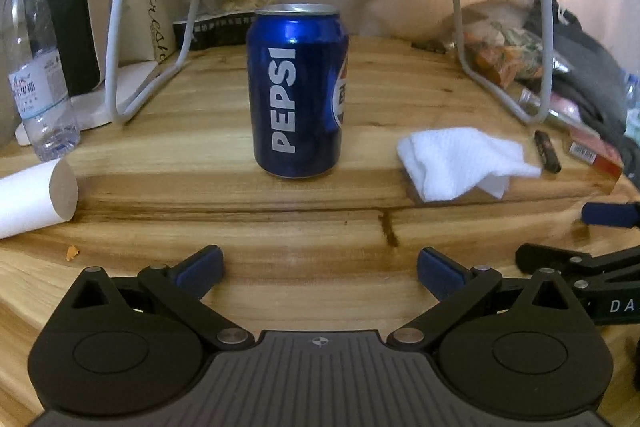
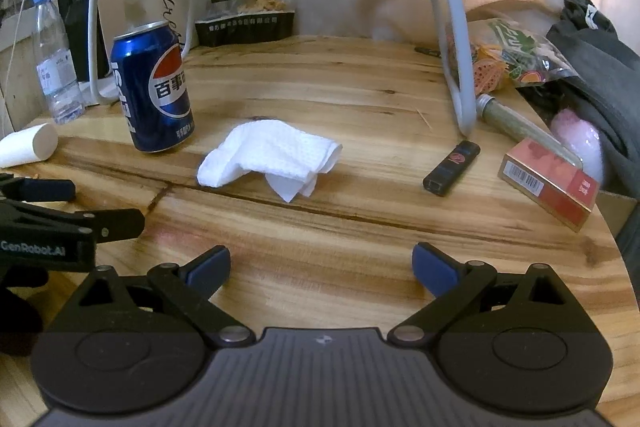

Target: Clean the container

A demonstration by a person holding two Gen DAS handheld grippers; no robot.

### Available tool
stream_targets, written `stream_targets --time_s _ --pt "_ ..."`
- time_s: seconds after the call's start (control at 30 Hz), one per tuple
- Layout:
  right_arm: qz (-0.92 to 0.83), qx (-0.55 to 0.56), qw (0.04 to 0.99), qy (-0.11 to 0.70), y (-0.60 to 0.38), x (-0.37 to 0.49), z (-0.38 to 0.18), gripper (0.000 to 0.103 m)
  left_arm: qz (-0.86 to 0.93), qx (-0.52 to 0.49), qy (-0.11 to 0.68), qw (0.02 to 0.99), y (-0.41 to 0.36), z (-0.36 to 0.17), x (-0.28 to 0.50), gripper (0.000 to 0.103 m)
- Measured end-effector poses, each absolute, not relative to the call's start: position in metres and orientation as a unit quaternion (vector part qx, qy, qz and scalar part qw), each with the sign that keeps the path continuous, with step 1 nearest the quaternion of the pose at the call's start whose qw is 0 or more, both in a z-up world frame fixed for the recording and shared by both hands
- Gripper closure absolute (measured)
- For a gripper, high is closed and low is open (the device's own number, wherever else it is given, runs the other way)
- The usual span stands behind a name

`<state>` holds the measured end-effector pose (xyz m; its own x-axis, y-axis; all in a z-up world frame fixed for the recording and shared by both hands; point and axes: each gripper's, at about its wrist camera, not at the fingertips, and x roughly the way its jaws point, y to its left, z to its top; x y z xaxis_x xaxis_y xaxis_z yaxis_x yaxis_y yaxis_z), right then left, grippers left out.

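Glossy cyl. can (image 1: 297, 91), crumpled tissue (image 1: 460, 161)

There is one blue can (image 1: 297, 91), one white paper towel (image 2: 269, 157), one water bottle (image 1: 34, 67), one lighter (image 2: 452, 167) and one red box (image 2: 550, 183).

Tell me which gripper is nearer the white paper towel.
Right gripper: the paper towel lies straight ahead of its open jaws. The left gripper faces the Pepsi can, towel off to its right.
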<state>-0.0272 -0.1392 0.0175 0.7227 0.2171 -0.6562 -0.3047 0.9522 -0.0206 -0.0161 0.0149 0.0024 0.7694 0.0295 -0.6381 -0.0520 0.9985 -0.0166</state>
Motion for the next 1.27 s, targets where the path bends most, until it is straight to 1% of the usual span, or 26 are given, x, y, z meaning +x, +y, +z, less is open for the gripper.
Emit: stream_targets --time_s 0.17,0.27,1.27 --pt "0.137 -0.058 0.926 0.347 -0.141 -0.028 0.017 0.000 0.023 -0.015 0.340 0.940 0.013 0.004 -0.016 0.000" --pt "0.137 -0.063 0.925 0.348 -0.139 -0.030 0.017 0.000 0.013 -0.016 0.339 0.940 0.027 0.005 -0.016 0.000" --pt "0.145 -0.064 0.924 0.347 -0.138 -0.031 0.017 0.000 0.011 -0.012 0.339 0.941 0.014 0.005 -0.011 0.000"
